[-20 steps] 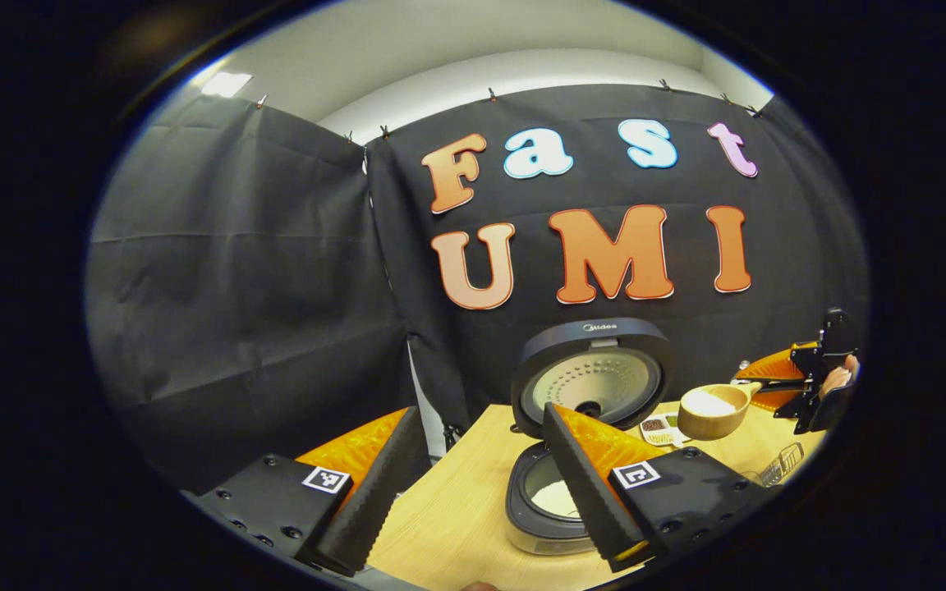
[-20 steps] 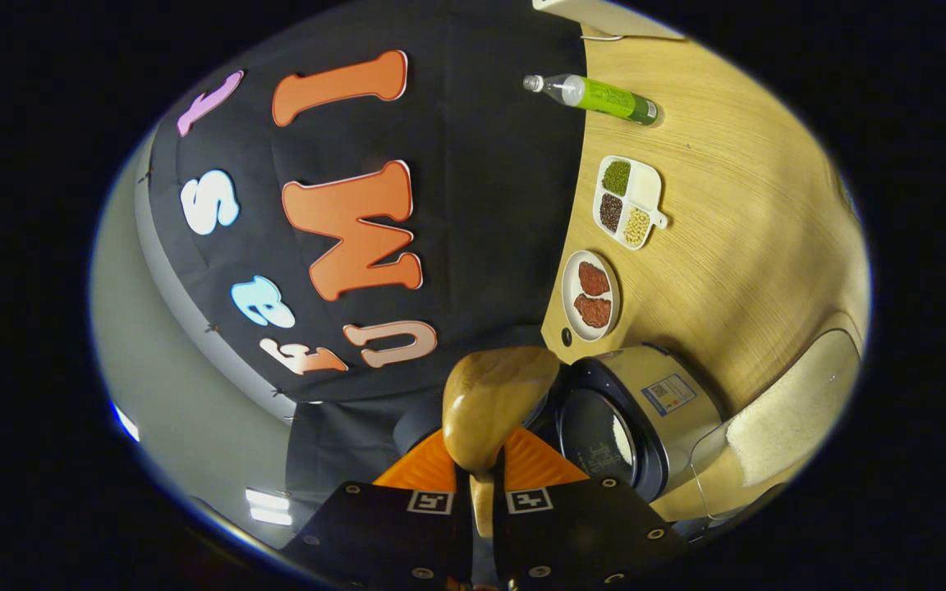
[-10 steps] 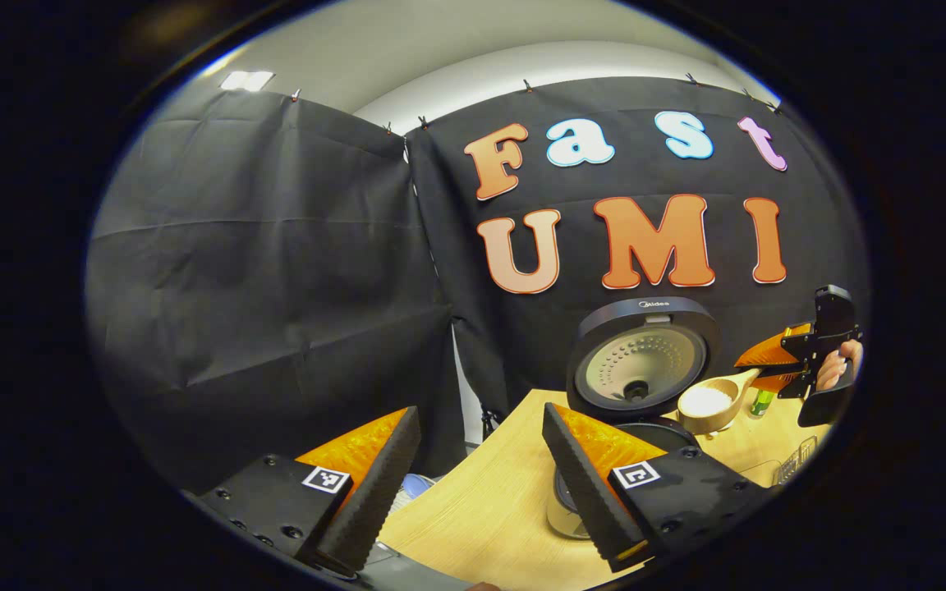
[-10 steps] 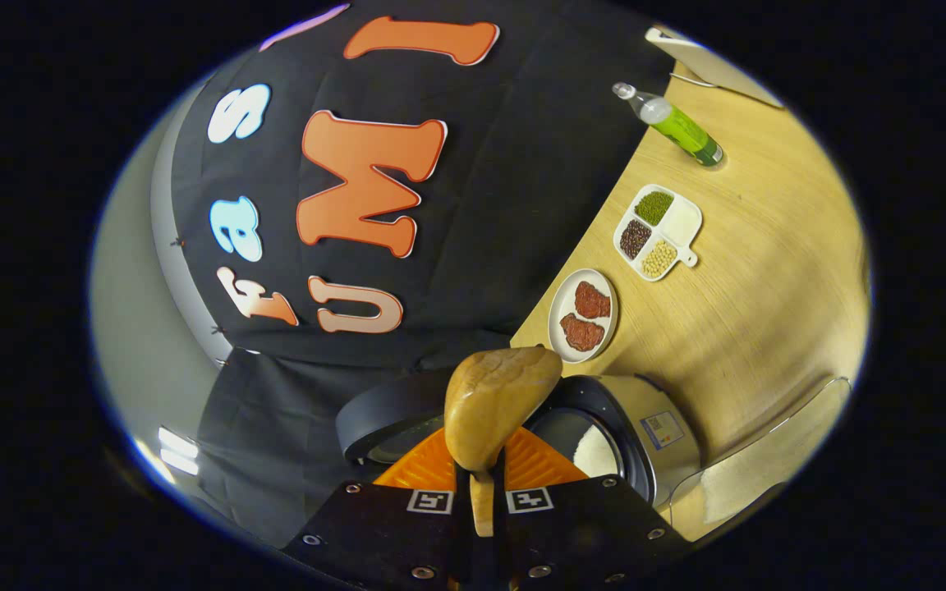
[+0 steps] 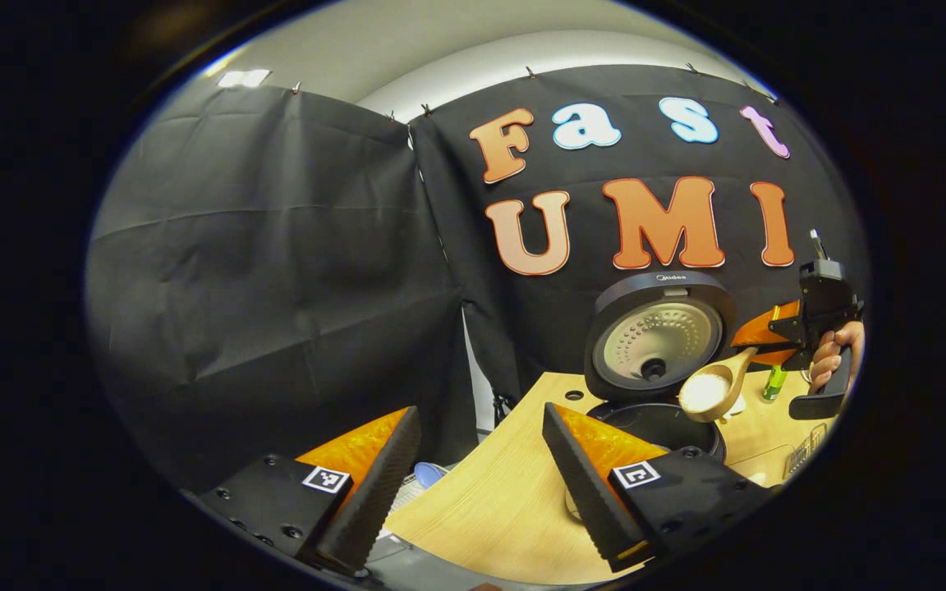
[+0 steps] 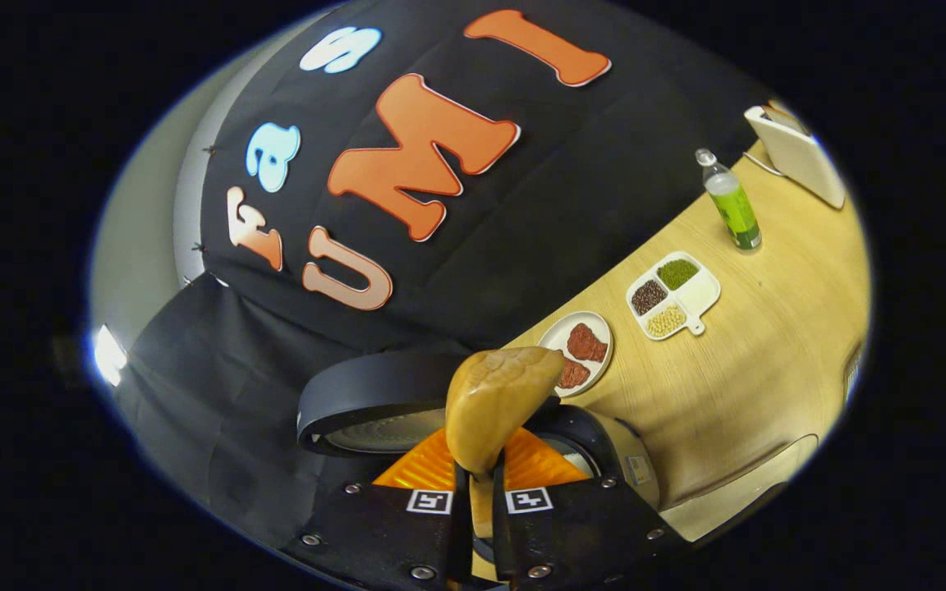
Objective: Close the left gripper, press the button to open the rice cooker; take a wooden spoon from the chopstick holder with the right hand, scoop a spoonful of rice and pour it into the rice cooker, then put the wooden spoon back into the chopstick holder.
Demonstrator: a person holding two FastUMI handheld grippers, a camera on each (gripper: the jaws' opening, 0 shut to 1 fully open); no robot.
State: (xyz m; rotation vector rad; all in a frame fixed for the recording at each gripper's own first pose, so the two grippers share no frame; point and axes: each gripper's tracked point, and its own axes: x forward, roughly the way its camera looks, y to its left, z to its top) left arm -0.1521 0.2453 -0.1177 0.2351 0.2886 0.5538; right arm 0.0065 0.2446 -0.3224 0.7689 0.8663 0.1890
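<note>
Jaws of our right gripper (image 6: 481, 484) are clamped on the wooden spoon (image 6: 496, 404) handle; from the left gripper view its bowl, heaped with white rice (image 5: 704, 391), hangs tilted over the open rice cooker (image 5: 660, 365), lid upright. Our left gripper (image 5: 473, 480) hovers with fingers wide apart, holding nothing, above the wooden table (image 5: 489, 513). Beyond sit a meat plate (image 6: 578, 353), a divided bean dish (image 6: 673, 294) and a green bottle (image 6: 732, 205).

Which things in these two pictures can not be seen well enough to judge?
- Inside of the rice cooker pot: in the left gripper view the left gripper finger covers part of it; in the right gripper view the wooden spoon hides it.
- Rice in the spoon: the right gripper view shows the bowl's back.
- Wire basket: cut off at the left gripper view's edge.
- Contents of the divided dish: too small to identify.
</note>
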